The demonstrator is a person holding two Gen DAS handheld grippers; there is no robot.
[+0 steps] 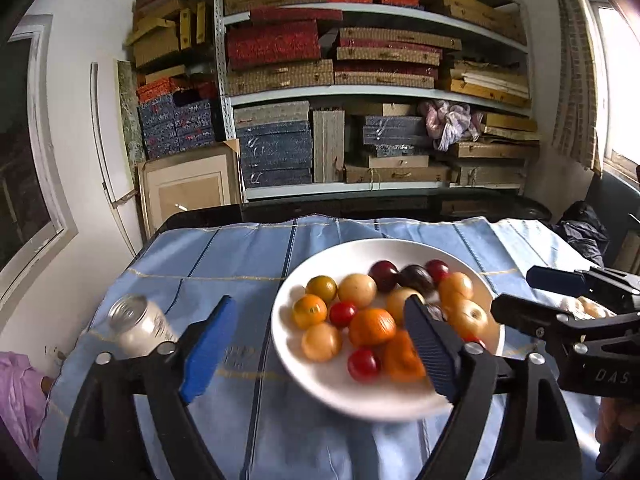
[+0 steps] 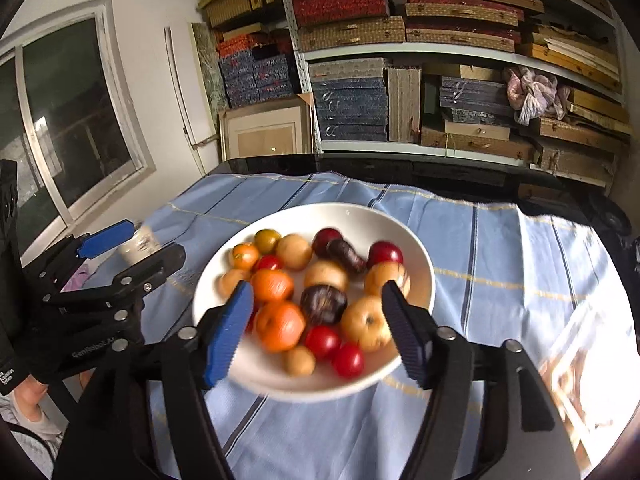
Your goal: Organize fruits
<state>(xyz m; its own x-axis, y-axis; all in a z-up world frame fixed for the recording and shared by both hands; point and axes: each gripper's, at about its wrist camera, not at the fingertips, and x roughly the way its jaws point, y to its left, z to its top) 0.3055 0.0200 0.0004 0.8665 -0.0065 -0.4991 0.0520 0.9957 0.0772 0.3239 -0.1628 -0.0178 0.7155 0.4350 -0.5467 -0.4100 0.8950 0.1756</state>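
White plate point(image 1: 316, 380) on a bench draped with a blue striped cloth point(image 1: 224, 256), holding a single heap of small round fruits point(image 1: 372, 326): several pale yellow-tan, three or four orange, a few glossy red, two dark red, and two dark purple. All visible fruit lies inside the plate; none rests on the cloth.

Left gripper point(image 1: 320, 340): jaws spread wide, nothing between the blue pads. The plate lies just ahead of it, with the right finger overlapping the plate's near right portion in the left wrist view. A pale can point(image 1: 140, 324) with a silver top stands tilted beyond the left finger; its label is too blurred to read.

Right gripper point(image 2: 316, 332): jaws partly open, nothing clamped. The plate lies directly ahead, its near fruit framed between the fingers. In the right wrist view the left gripper appears at the left edge, its body printed "GenRobot"; the small text below is only partly legible. In the left wrist view the right gripper's body shows the letters "DAS".

Shelves point(image 2: 460, 56) behind the bench are stacked with patterned flat boxes.
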